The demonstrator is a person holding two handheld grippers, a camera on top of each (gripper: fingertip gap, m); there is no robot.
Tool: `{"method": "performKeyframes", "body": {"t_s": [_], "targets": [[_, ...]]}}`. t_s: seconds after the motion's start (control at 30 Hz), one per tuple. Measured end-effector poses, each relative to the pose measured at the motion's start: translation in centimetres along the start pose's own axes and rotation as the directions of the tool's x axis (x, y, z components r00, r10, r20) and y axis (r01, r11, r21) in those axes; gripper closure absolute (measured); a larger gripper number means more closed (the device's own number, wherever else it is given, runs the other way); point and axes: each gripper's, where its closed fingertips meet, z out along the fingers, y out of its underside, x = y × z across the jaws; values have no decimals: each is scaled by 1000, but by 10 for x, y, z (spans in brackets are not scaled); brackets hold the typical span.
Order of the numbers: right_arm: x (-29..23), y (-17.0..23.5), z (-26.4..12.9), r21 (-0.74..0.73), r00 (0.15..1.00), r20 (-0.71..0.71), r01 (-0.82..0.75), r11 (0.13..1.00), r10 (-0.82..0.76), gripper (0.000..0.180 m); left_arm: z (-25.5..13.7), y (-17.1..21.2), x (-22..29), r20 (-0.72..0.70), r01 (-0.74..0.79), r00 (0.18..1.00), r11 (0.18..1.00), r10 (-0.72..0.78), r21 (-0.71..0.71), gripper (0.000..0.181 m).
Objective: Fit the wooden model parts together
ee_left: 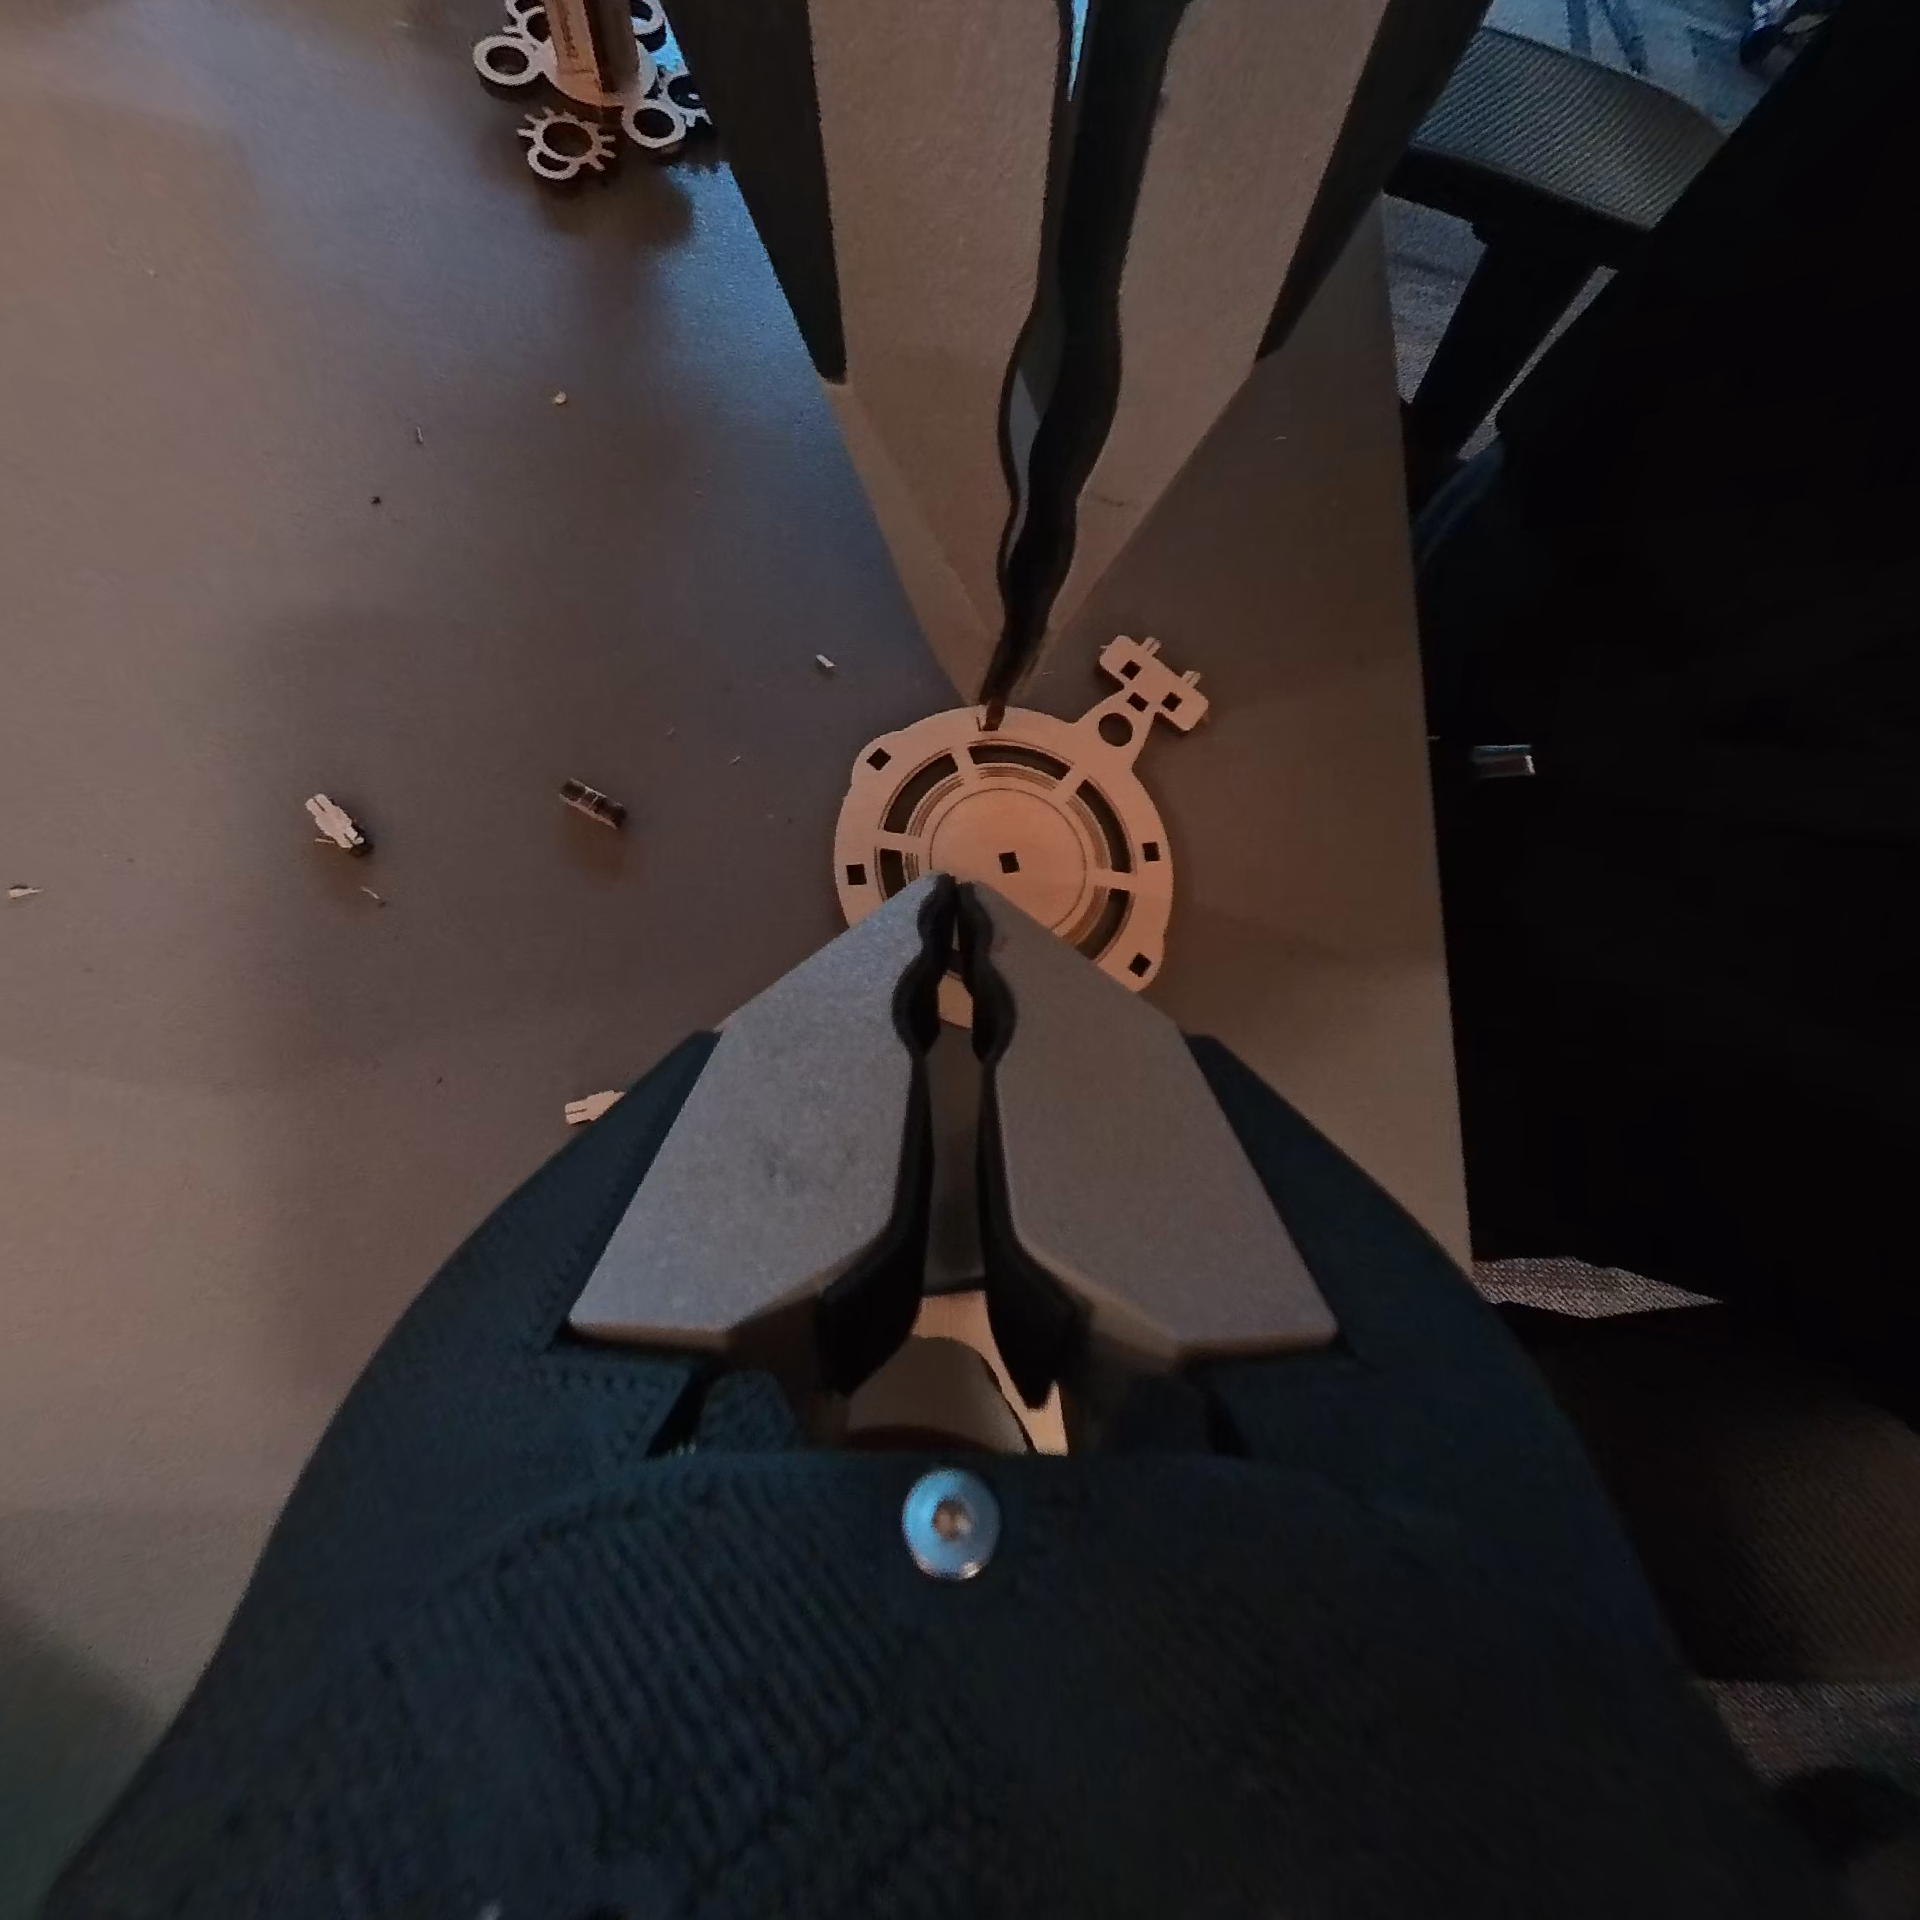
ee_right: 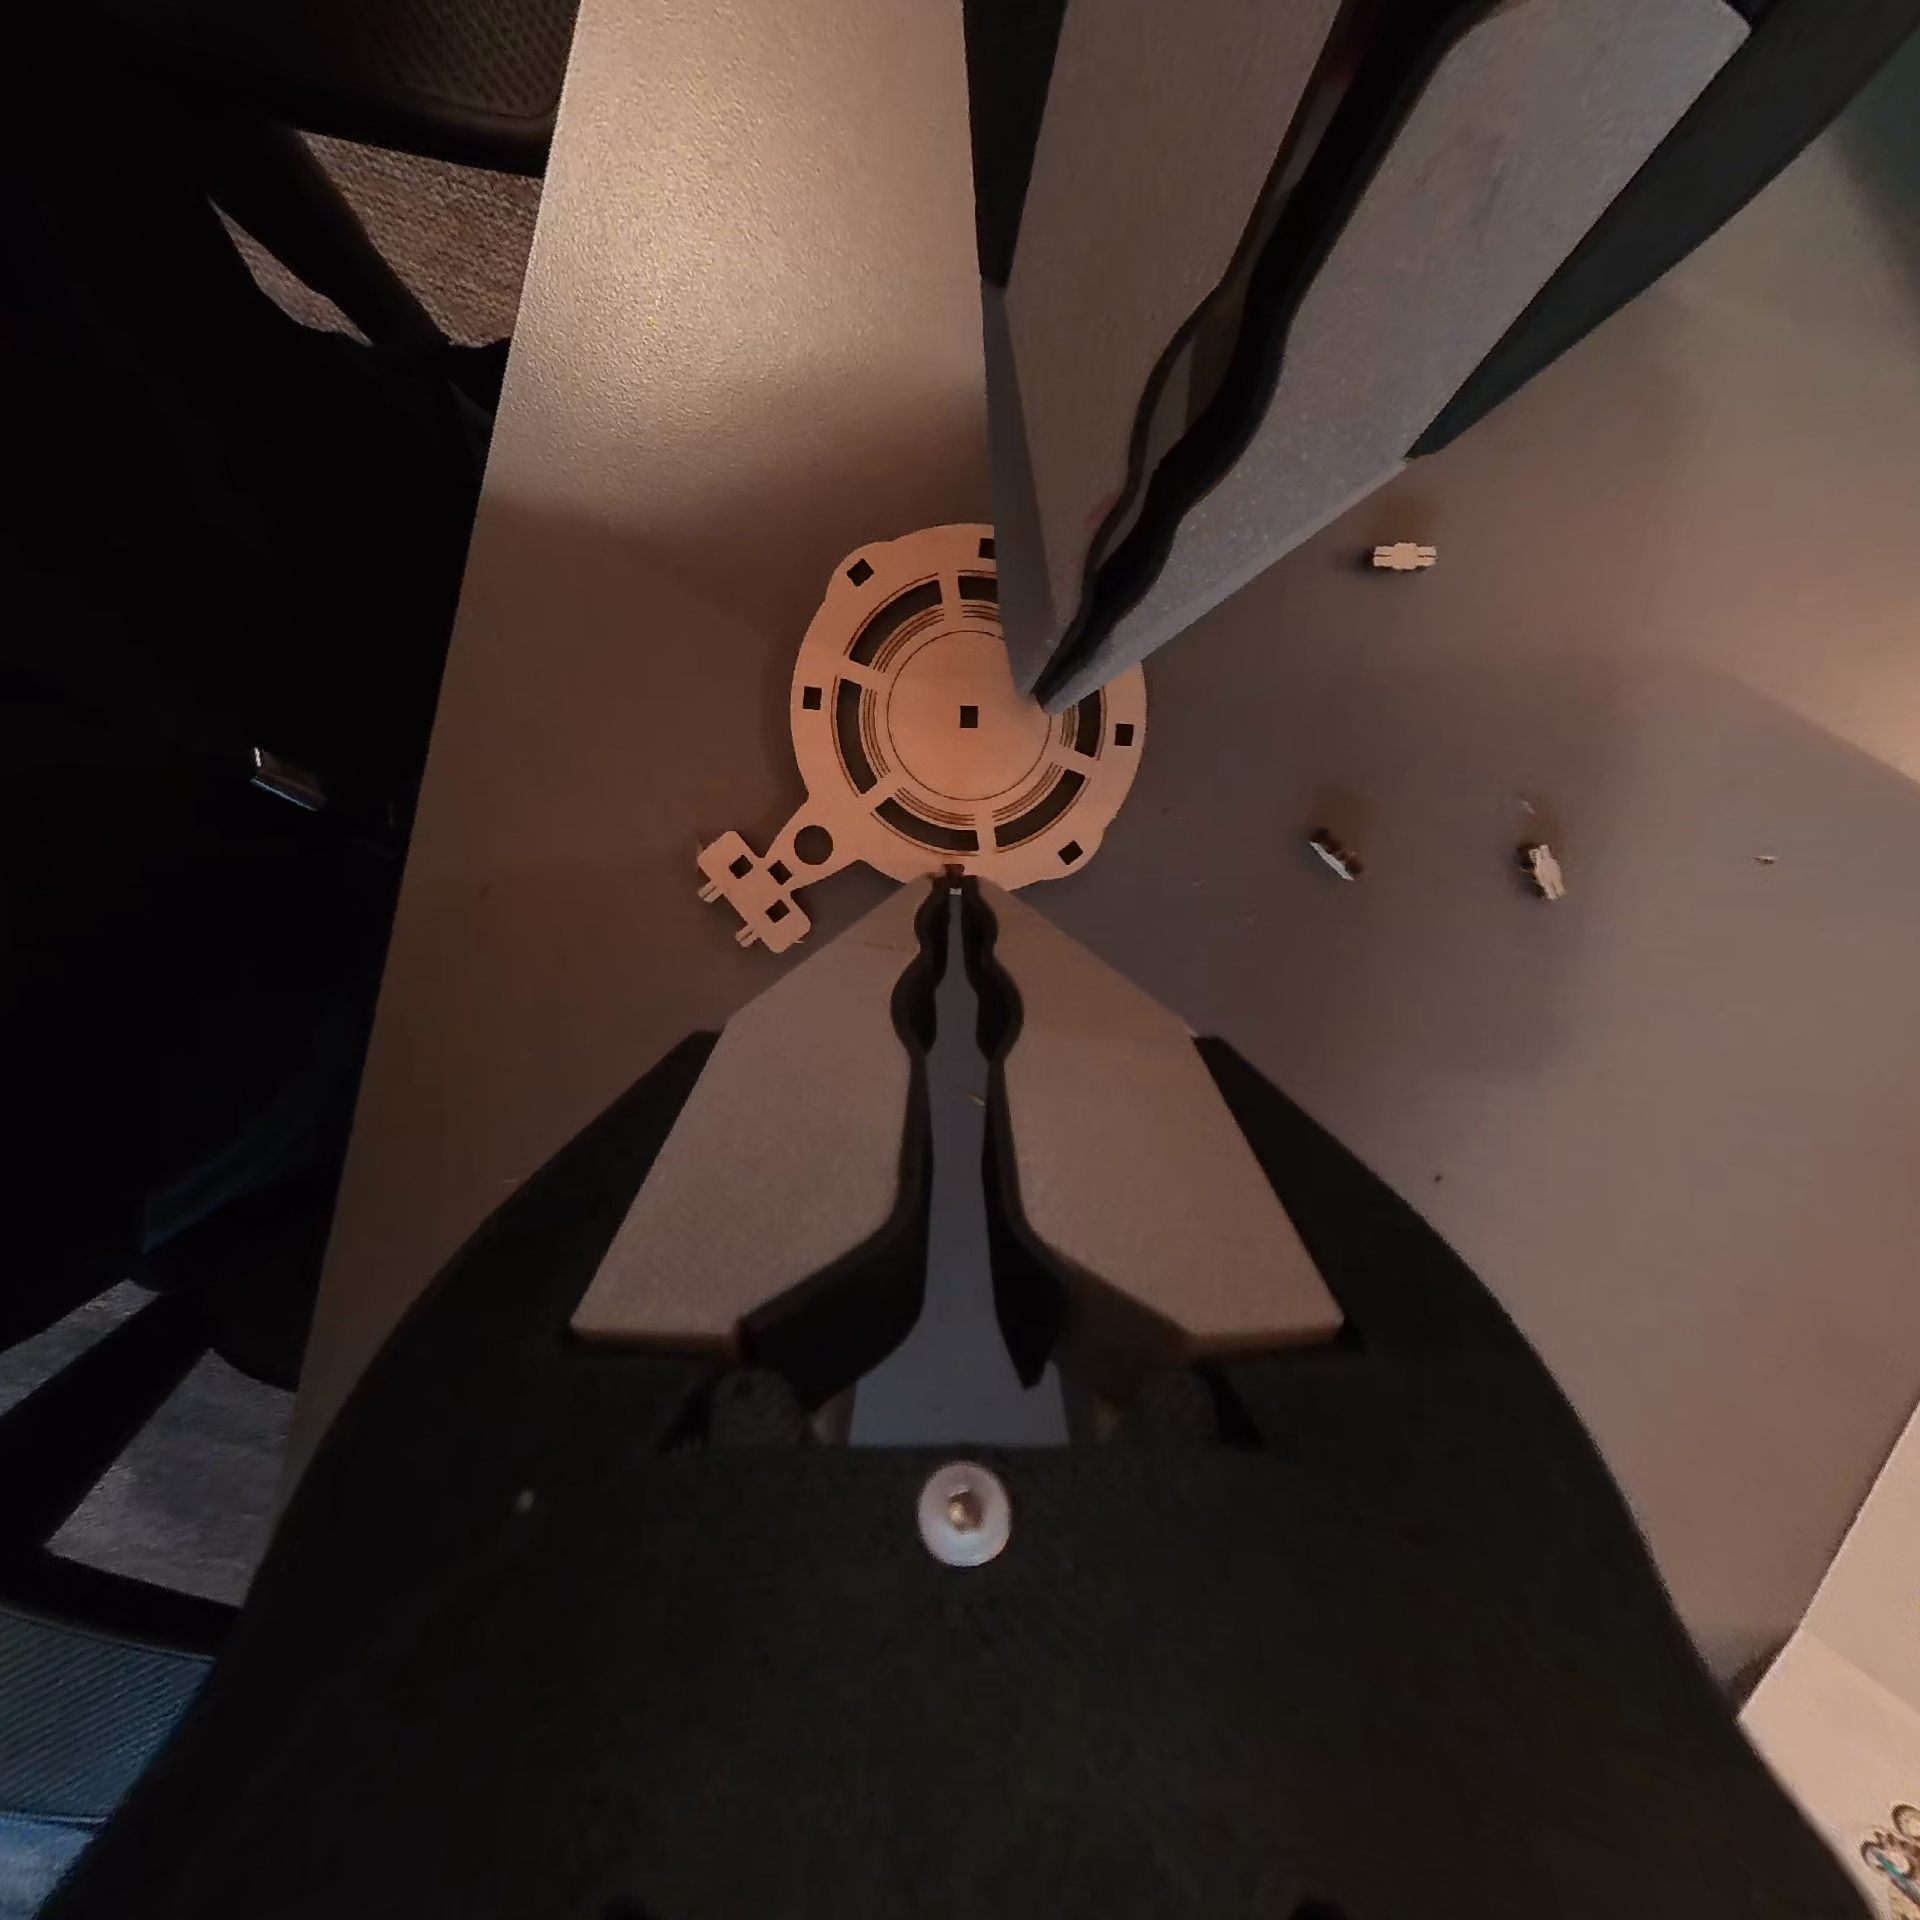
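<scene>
- Near the table's [ee_left: 312, 520] edge lies the disc [ee_right: 966, 717], flat, with my left gripper [ee_left: 951, 894] closed, tips pressing its face.
- My right gripper [ee_right: 954, 883] pinches a tiny peg [ee_right: 953, 876] at the rim slot.
- Tilted, that peg could jam or snap; the disc may skid.
- Pale plywood, ringed with cutouts and small square holes, tabbed arm.

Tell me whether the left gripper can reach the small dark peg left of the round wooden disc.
Probably yes: bare grey table lies between the left gripper and the small dark peg, though its shut fingers must open.
</scene>
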Motion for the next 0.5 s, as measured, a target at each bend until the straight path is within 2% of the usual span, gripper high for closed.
{"method": "performKeyframes", "body": {"t_s": [0.5], "targets": [[0, -1, 3, 76, 998, -55, -24, 997, 28, 180, 0, 0, 0, 2, -2, 1000, 1000, 2, 0, 181]]}}
